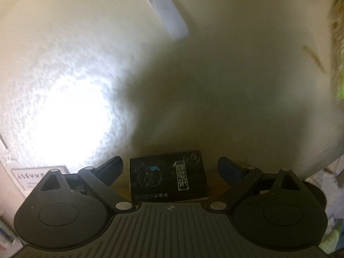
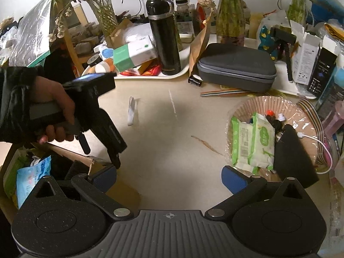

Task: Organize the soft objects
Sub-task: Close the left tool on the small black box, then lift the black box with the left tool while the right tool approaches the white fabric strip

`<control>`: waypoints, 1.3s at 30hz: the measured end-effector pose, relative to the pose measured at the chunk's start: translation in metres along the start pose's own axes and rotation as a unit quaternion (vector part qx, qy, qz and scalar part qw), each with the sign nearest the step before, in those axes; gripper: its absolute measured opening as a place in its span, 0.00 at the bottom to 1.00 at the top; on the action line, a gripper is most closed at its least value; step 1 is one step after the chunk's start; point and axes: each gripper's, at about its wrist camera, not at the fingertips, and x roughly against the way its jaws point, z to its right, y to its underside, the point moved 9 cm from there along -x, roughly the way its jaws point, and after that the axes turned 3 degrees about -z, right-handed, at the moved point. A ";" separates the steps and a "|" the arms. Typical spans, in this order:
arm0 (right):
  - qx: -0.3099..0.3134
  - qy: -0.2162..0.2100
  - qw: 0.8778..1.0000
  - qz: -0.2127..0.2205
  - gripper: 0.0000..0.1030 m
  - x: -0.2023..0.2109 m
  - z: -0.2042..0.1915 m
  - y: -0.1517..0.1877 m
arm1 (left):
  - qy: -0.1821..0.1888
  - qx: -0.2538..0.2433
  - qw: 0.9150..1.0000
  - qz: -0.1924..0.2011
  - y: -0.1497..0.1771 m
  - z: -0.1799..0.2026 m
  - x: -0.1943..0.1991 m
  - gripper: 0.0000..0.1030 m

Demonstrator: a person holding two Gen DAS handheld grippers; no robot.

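In the left wrist view my left gripper (image 1: 169,169) is open, its jaws wide apart, above a small black packet (image 1: 168,177) with white print that lies between the fingers but is not gripped. The same gripper shows in the right wrist view (image 2: 99,150), held by a gloved hand over the table's left edge. My right gripper (image 2: 168,178) is open and empty over the beige table (image 2: 167,129). A green and white wet-wipe pack (image 2: 251,139) and a black foam block (image 2: 294,157) lie on a paper plate (image 2: 258,105) to its right.
A box with a blue soft pack (image 2: 32,178) sits at the lower left. A white paper strip (image 2: 131,110) lies mid-table. A black flask (image 2: 164,34), a grey zip case (image 2: 236,66), cartons and plant vases crowd the back. A glare spot (image 1: 71,116) lights the table.
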 end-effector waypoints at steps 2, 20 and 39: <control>-0.001 0.001 1.000 0.001 1.00 0.001 0.002 0.001 | -0.003 0.001 1.000 -0.006 0.000 0.001 -0.004 0.73; 0.005 0.015 1.000 0.003 1.00 0.005 0.003 -0.003 | -0.001 -0.045 0.993 0.112 0.006 -0.015 0.066 0.68; 0.044 0.021 0.999 0.007 1.00 -0.022 -0.039 -0.060 | -0.042 -0.068 0.916 0.393 0.058 -0.072 0.161 0.67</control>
